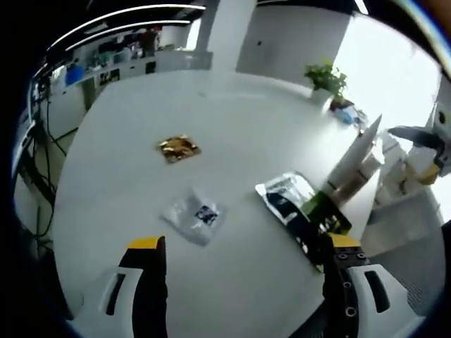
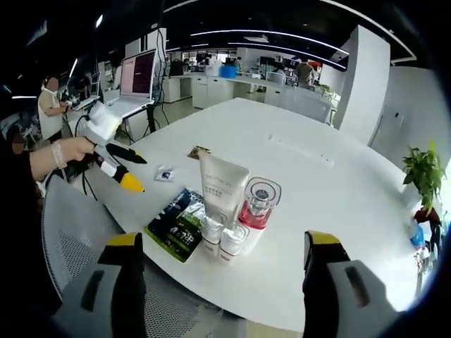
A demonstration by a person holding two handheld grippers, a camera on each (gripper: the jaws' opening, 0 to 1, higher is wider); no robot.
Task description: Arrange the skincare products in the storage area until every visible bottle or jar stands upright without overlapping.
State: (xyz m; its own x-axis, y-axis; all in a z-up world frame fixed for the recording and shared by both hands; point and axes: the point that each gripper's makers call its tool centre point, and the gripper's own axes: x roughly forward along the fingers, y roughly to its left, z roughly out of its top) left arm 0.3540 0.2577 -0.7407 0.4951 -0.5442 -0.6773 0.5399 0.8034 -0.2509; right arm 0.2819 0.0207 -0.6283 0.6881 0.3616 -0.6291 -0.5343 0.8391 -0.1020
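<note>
Both grippers, left (image 1: 243, 271) and right (image 2: 220, 278), stand open, empty. Risk: the tube (image 2: 223, 189) and small jars (image 2: 222, 236) touch; a careless nudge topples them.

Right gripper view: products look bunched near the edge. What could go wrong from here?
1. The tube, pink bottle and two small jars stand packed together; reaching for one could topple a neighbour.
2. They sit near the table edge, so a knocked item might roll off.
3. The dark sachet lies against the jars and could drag them.
</note>
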